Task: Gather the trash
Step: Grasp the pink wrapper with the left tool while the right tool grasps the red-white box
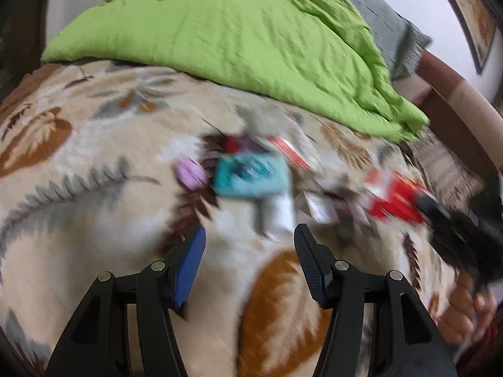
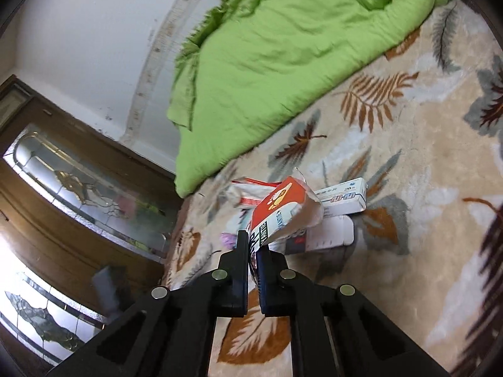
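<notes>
Your right gripper [image 2: 252, 253] is clamped on the lower edge of a red and white wrapper [image 2: 283, 210], which rises up and away from the fingertips above the leaf-patterned blanket [image 2: 408, 144]. Just beyond it lie white cartons [image 2: 341, 198] and a small purple item [image 2: 227, 239]. Your left gripper [image 1: 250, 235] stands released with nothing between its fingers, hovering over the blanket. Ahead of it, blurred, lie a teal box [image 1: 251, 174] and a white carton [image 1: 278, 215]; the red wrapper sits well to its right. A green quilt [image 1: 220, 40] lies behind the litter
</notes>
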Tool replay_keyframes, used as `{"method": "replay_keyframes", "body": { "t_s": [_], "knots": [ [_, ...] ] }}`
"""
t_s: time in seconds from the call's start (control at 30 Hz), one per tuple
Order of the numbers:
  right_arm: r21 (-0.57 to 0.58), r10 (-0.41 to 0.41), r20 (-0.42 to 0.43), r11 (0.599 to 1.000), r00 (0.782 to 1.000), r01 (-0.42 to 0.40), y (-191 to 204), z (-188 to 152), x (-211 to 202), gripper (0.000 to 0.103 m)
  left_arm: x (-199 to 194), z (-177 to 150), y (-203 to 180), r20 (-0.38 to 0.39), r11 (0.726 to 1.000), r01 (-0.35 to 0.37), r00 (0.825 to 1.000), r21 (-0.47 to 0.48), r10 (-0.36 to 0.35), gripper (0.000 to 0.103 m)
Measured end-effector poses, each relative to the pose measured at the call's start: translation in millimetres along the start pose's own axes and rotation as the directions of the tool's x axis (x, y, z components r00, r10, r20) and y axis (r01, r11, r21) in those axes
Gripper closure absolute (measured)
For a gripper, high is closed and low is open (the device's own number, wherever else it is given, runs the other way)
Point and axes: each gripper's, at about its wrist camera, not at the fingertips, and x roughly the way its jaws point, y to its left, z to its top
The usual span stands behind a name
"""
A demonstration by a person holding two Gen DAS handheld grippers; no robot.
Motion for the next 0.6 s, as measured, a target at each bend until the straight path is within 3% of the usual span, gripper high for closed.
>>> {"method": "replay_keyframes", "body": {
  "t_s": [0.13, 0.27, 0.5, 0.6],
  "knots": [
    [-0.055, -0.028, 0.02, 0.998, 0.999, 0.029, 11.6, -11.2, -20.2, 0.097, 13.2, 21.6, 28.2, 0.019, 0.995, -0.07, 0.997, -0.072, 0.071, 0.046],
    [-0.092, -0.033, 0.024, 0.995, 0.999, 0.035, 21.4, -23.4, -30.7, 0.097, 35.9, 36.6, 40.8, 0.0, 0.99, -0.093, 0.996, -0.101, 0.094, 0.047],
    [-0.166, -0.061, 0.015, 0.984, 0.998, 0.063, 38.0, -39.8, -33.4, 0.097, 78.3, 42.6, 39.8, -0.057, 0.99, -0.116, 0.992, -0.085, 0.112, 0.077],
    [-0.194, -0.076, 0.009, 0.978, 0.997, 0.076, 42.7, -47.5, -32.5, 0.097, 74.8, 35.0, 37.7, -0.028, 0.99, -0.123, 0.992, -0.068, 0.122, 0.079]
  ]
}}
